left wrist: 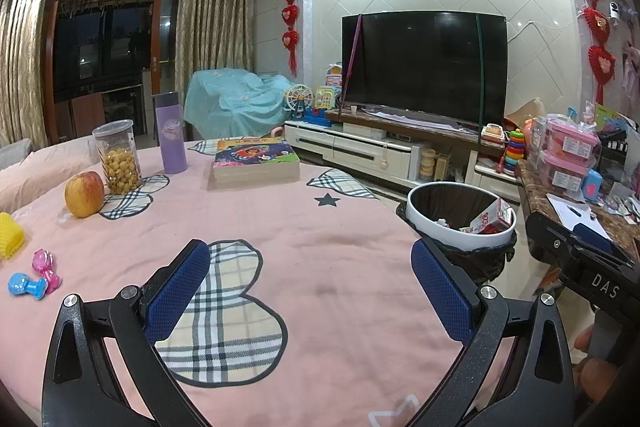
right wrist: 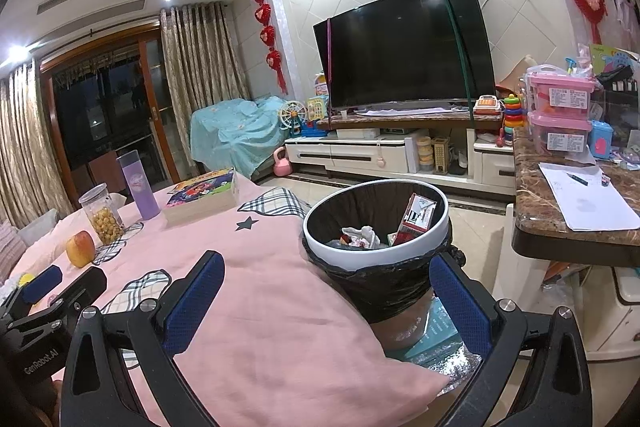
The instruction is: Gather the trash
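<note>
My left claw point(left wrist: 310, 291) stands wide with nothing between its blue pads, hovering over the pink cloth point(left wrist: 320, 247) on the counter, low in the left wrist view. My right claw point(right wrist: 326, 303) is just as wide and empty at the bottom of the right wrist view, its right finger point(right wrist: 460, 303) just beside the black liner of the trash bin point(right wrist: 320, 233).

The bin sits at the counter's edge, centre-right in the right wrist view and right of centre in the left one point(left wrist: 416, 223). Inside it I see a red-and-white carton point(right wrist: 416, 217) leaning against the rim, with crumpled white paper point(right wrist: 366, 235) lower left of it.

On the cloth, toward the left of the left wrist view, are an apple point(left wrist: 84, 193), a clear jar of yellow snacks point(left wrist: 118, 157), a purple bottle point(left wrist: 171, 132) and a stack of books point(left wrist: 256, 159). At the far left edge lie a yellow object point(left wrist: 10, 235) and small pink and blue toys point(left wrist: 34, 275).
</note>
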### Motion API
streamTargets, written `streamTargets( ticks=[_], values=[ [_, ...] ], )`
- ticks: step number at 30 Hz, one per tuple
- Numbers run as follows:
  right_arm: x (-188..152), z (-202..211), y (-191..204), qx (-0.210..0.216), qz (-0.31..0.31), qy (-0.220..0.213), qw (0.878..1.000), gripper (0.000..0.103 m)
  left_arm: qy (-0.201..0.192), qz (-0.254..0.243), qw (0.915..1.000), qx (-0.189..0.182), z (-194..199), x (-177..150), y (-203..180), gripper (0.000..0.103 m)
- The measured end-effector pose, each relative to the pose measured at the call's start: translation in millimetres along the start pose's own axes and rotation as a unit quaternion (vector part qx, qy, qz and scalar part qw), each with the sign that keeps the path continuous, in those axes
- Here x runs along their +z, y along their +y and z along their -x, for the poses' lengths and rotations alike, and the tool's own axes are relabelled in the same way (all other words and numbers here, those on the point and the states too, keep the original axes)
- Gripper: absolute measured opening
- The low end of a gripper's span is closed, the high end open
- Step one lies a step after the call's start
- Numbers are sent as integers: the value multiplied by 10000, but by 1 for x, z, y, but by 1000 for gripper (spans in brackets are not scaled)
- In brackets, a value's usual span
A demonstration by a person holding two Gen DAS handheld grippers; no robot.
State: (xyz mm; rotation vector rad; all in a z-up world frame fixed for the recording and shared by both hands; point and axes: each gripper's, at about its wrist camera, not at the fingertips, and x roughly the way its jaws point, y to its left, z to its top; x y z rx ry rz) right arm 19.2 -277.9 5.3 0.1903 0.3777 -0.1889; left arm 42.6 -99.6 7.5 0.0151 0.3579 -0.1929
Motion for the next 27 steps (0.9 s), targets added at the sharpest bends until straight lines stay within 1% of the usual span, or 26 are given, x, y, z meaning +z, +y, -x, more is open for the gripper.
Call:
streamTargets(
  ticks=[20,27],
  values=[
    [0,0,4,35,-1,56,10000,103,12,-7,10000,-24,0,-1,0,103],
    [-1,-3,2,77,-24,120,9999,103,79,12,10000,-34,-4,-3,4,103]
  ],
)
